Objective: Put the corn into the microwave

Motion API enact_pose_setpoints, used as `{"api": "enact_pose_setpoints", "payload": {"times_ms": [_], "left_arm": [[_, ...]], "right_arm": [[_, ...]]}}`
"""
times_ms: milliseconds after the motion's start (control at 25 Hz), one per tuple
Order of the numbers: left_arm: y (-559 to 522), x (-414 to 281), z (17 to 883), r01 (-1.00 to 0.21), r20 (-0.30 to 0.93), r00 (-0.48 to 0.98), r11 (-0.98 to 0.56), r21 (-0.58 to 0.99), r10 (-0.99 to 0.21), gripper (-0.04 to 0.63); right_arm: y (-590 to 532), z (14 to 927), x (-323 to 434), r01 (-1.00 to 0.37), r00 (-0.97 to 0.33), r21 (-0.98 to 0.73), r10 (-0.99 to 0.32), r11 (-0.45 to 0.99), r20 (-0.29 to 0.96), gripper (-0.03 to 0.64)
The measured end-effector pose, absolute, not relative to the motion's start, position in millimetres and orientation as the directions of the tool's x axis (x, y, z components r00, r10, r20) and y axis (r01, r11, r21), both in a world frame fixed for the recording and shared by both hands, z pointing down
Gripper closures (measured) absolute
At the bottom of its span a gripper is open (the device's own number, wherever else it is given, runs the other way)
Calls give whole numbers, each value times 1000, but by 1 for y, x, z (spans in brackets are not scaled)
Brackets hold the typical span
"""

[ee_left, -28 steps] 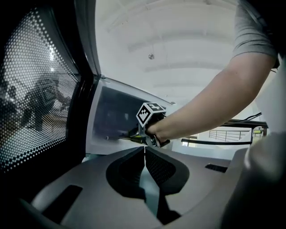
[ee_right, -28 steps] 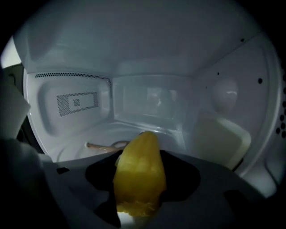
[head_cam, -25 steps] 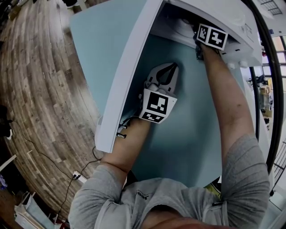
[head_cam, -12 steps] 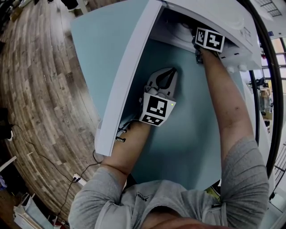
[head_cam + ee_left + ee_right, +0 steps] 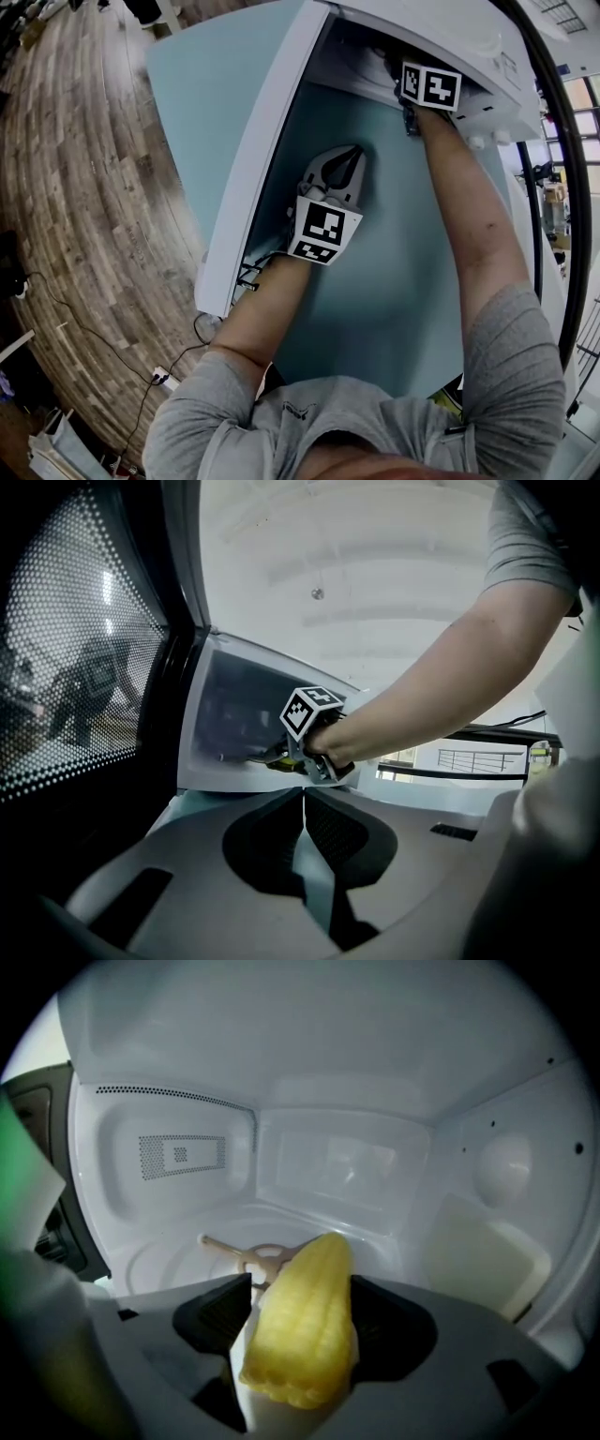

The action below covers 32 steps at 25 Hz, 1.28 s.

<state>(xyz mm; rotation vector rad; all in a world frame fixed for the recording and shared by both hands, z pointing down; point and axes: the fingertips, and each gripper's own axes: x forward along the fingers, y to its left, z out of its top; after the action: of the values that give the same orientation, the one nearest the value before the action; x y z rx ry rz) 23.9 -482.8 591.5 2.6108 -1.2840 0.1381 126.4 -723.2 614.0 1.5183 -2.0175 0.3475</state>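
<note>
Your right claw (image 5: 302, 1281) reaches through the open front of the microwave (image 5: 450, 28), which stands at the far edge of the teal bench (image 5: 403, 281). From the head view only its marker cube and your forearm (image 5: 469, 216) show at the opening. Its jaws have just been opening and now stand wide apart, with the corn (image 5: 305, 1326) lying lengthwise between them. The yellow cob sits close against the right-hand pad, while a bright sliver shows between its near end and the left-hand jaw, so the pads are not clamped on it. The cob's narrow tip points into the white cavity, over the roller ring (image 5: 248, 1252) on the microwave floor. I cannot tell whether the tip touches that floor.

Your left claw (image 5: 303, 794) has its jaws pressed together with nothing between them. It hangs above the middle of the bench, just beside the inner face of the door (image 5: 253, 159), which is swung wide toward the bench's left edge. It points toward the opening where your right hand works.
</note>
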Motion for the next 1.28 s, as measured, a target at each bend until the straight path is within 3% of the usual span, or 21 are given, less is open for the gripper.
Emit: {"api": "enact_pose_setpoints", "payload": {"times_ms": [400, 1280], "left_arm": [[-468, 29, 584, -784, 183, 620, -598, 166, -763, 569], [-427, 38, 562, -759, 180, 651, -631, 158, -738, 570]], "right_arm": [[-698, 606, 116, -919, -192, 173, -787, 353, 587, 268], [-637, 605, 128, -900, -200, 178, -740, 398, 642, 265]]}}
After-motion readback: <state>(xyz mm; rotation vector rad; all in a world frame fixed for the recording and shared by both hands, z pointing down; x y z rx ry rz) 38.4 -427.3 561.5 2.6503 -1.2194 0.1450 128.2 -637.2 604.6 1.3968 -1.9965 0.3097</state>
